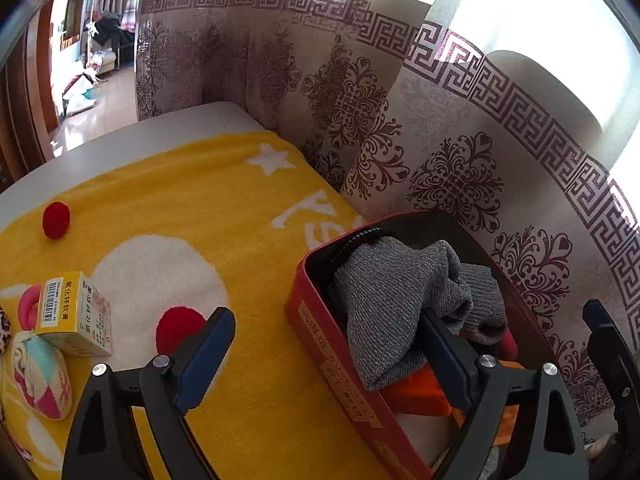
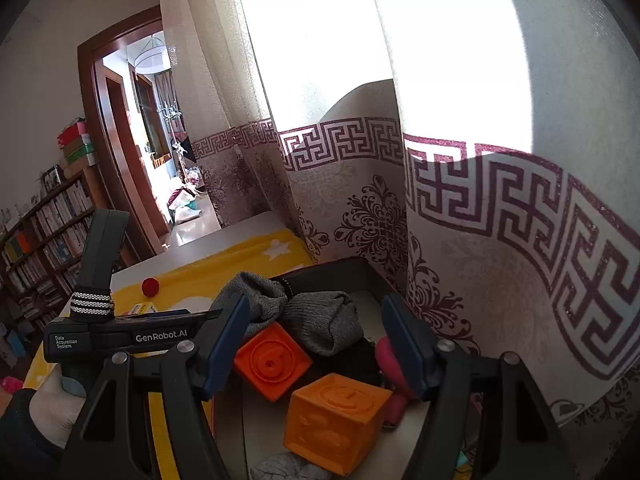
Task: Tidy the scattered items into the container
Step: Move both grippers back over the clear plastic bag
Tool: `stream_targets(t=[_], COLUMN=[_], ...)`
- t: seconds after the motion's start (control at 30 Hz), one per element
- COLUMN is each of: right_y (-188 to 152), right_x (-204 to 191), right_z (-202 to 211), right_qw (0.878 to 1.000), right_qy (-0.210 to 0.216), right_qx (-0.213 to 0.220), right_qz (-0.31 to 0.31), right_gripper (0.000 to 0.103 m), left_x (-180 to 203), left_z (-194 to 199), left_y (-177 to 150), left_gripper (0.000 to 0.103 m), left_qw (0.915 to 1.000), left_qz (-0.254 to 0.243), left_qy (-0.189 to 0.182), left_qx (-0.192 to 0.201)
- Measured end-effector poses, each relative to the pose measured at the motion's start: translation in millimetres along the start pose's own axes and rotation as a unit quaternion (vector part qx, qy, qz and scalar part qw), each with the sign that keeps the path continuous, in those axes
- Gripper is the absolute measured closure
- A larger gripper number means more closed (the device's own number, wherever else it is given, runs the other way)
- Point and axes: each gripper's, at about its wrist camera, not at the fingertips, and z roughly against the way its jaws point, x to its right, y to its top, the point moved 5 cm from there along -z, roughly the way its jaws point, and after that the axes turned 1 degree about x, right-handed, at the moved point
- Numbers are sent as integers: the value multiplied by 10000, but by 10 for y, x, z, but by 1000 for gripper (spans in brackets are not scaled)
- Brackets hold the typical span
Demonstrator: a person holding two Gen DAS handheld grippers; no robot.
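The left hand-held gripper (image 1: pixel 326 350) stands wide and released, gripping nothing: one blue finger hangs over the yellow towel (image 1: pixel 192 192) and the other reaches over the red container (image 1: pixel 320 340), lying against a grey knitted sock (image 1: pixel 392 296) that drapes over the container's near wall. The right hand-held gripper (image 2: pixel 316 342) is likewise spread and clasps nothing; its fingers straddle the container's inside, where two orange blocks (image 2: pixel 336 420) lie, one nearer the camera and one tilted just behind it, touching the grey sock bundle; a pink thing sits beside the right finger, too hidden to name. The container rests at the far right edge of the surface (image 1: pixel 120 140), close against the patterned curtain (image 1: pixel 440 128), partly on the towel. Still scattered on the towel are a small red ball (image 1: pixel 56 220) toward the far left edge, a yellow medicine box (image 1: pixel 76 316) near the left edge with a pink ring (image 1: pixel 28 308) just behind it, and a pastel knitted sock (image 1: pixel 40 372) touching the box's near side. A red round patch shows beside the left finger on the towel's white area; whether it is a loose item or part of the towel's print cannot be told. In the right wrist view, the left device's dark body shows above the towel, with a person's sleeve at the lower left corner.
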Motion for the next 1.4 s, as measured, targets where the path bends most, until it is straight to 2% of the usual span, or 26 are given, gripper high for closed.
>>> stream_targets(t=[0.3, 0.5, 0.67, 0.83, 1.1, 1.27, 1.4], right_y=[-43, -105, -212, -379, -655, -740, -793], right_x=[-236, -560, -949, -1413, -1869, -2022, -2134], right_z=[33, 33, -23, -111, -368, -433, -470], right_qw=[9996, 9982, 9948, 9877, 9765, 9735, 9713], right_qy=[240, 493, 825, 1209, 1545, 1536, 1538], right_qx=[-75, -170, -379, -679, -1301, -1473, -1575], right_qz=[114, 296, 470, 720, 754, 832, 898], right_gripper=[30, 28, 27, 25, 24, 24, 24], left_x=[-60, -335, -783, -1372, -2338, -2697, -2772], left_z=[309, 676, 1031, 1401, 1869, 2013, 1942], left_y=[-109, -258, -446, -686, -1159, -1343, -1419], left_gripper=[10, 10, 10, 10, 10, 10, 10], left_qw=[9998, 9989, 9964, 9900, 9715, 9626, 9650], left_qz=[70, 243, 555, 990, 1779, 2056, 2014], left_qy=[-94, -43, 210, 578, 1183, 1403, 1400], left_qx=[151, 388, 606, 817, 1030, 1068, 931])
